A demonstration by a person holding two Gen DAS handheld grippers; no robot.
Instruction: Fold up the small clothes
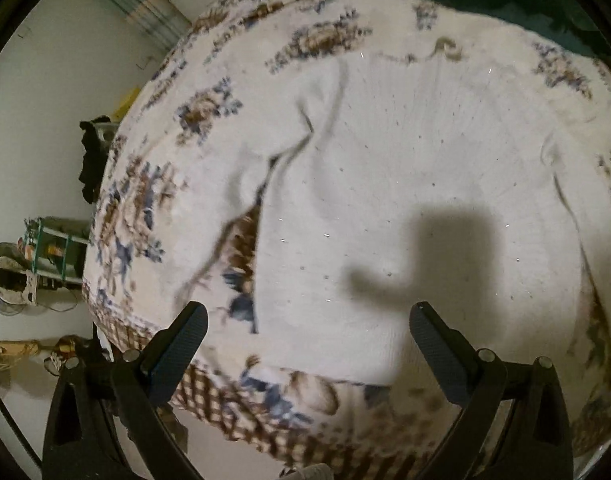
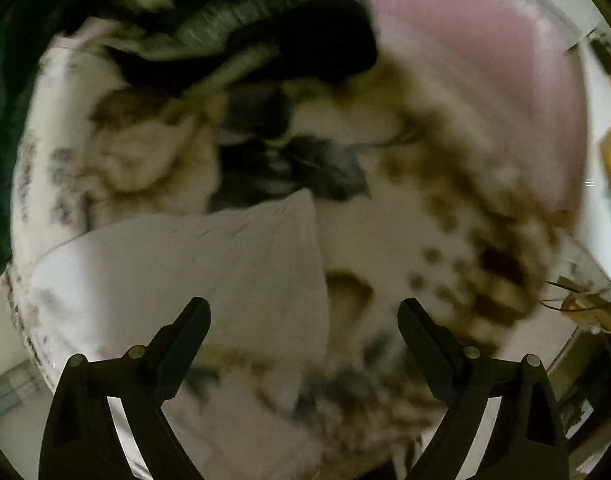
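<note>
In the left wrist view, clutter at the left edge is being cut off and cannot be identified. The white garment [image 1: 385,184] is lying spread across the frame's middle on the patterned cloth [image 1: 141,200], crossed by a shadow. The left gripper [image 1: 308,322] is being held spread above it, gripping nothing.

In the right wrist view, everything is being blurred. The right gripper [image 2: 304,314] is being held spread over a pale garment [image 2: 209,264] at lower left; a dark pile [image 2: 289,52] above cannot be resolved.

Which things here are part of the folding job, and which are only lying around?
For the job:
- white garment
- pile of clothes
- left gripper, jaws open
- right gripper, jaws open

Lying about:
- floral cloth underneath
- pink cushion
- fan
</note>
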